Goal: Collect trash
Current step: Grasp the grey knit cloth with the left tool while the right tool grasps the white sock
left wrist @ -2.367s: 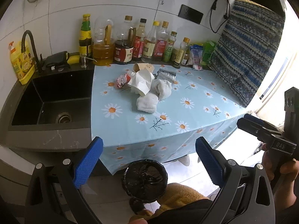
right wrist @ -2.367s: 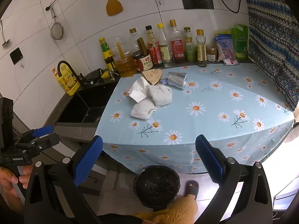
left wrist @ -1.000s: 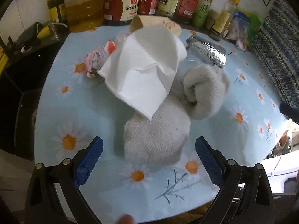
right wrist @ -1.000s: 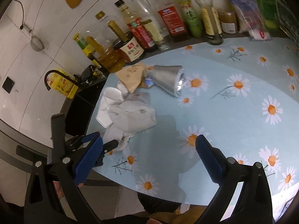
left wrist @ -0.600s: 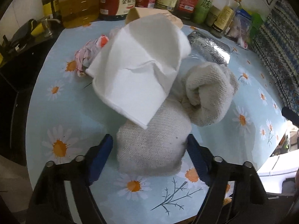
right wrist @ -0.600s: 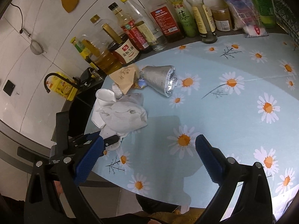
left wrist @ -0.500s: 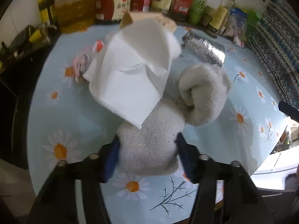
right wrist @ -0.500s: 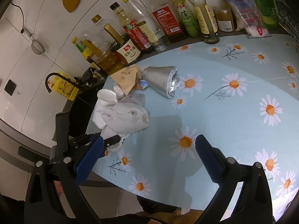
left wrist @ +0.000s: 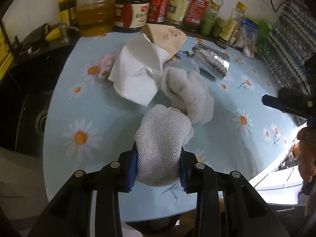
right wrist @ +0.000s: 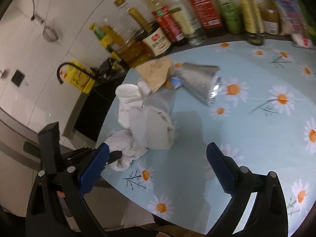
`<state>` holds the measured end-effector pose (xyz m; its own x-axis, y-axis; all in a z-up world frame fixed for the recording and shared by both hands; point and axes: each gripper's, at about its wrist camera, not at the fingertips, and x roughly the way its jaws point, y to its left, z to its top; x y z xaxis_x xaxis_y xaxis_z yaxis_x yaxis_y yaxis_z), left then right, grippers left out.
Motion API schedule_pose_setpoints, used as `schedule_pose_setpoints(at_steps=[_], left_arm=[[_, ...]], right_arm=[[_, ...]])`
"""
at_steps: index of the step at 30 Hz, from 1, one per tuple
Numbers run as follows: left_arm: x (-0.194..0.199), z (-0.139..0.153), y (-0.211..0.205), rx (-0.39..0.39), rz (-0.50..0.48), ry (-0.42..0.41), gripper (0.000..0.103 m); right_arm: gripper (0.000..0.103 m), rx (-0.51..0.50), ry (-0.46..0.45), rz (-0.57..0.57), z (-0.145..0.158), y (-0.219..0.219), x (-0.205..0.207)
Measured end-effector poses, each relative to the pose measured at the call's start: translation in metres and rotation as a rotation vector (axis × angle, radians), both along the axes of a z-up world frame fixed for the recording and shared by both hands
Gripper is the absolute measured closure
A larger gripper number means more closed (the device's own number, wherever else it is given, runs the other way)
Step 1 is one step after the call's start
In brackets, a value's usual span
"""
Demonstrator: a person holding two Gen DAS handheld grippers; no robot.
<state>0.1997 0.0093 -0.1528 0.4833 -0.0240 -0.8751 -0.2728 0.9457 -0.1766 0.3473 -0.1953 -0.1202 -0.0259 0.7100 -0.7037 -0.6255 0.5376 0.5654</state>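
Note:
My left gripper is shut on a grey knitted cloth wad and holds it just above the daisy tablecloth. Behind it lie a second grey cloth wad, a white paper, a brown paper cup, a silver foil pouch and a pink wrapper. My right gripper is open and empty over the table, right of the pile; the held cloth shows at its left finger, and the foil pouch lies farther back.
A row of sauce and oil bottles lines the back wall. A black sink lies left of the table. A patterned cloth hangs at the right. The right gripper shows at the right edge of the left view.
My left gripper closed on the near grey cloth wad and lifted it back toward the table's front edge. My right gripper moved closer over the table.

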Motion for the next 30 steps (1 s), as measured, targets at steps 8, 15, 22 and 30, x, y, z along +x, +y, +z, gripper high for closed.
schedule_pose_setpoints(at_steps=[8,15,22,30], left_arm=[[-0.035,0.004,0.015,-0.006,0.108,-0.006,0.071],[-0.059,0.011,0.024,-0.033,0.171,-0.014,0.071],[-0.076,0.013,0.028,-0.045,0.202,-0.011,0.071],[-0.085,0.011,0.036,-0.058,0.206,-0.027,0.071]], right_arm=[[0.005,-0.044,0.004,0.099,-0.019,0.043,-0.005],[0.024,-0.098,-0.075,0.137,-0.032,0.075,0.0],[0.052,-0.144,-0.074,0.155,-0.052,0.093,0.006],[0.08,-0.138,-0.14,0.122,-0.04,0.086,-0.003]])
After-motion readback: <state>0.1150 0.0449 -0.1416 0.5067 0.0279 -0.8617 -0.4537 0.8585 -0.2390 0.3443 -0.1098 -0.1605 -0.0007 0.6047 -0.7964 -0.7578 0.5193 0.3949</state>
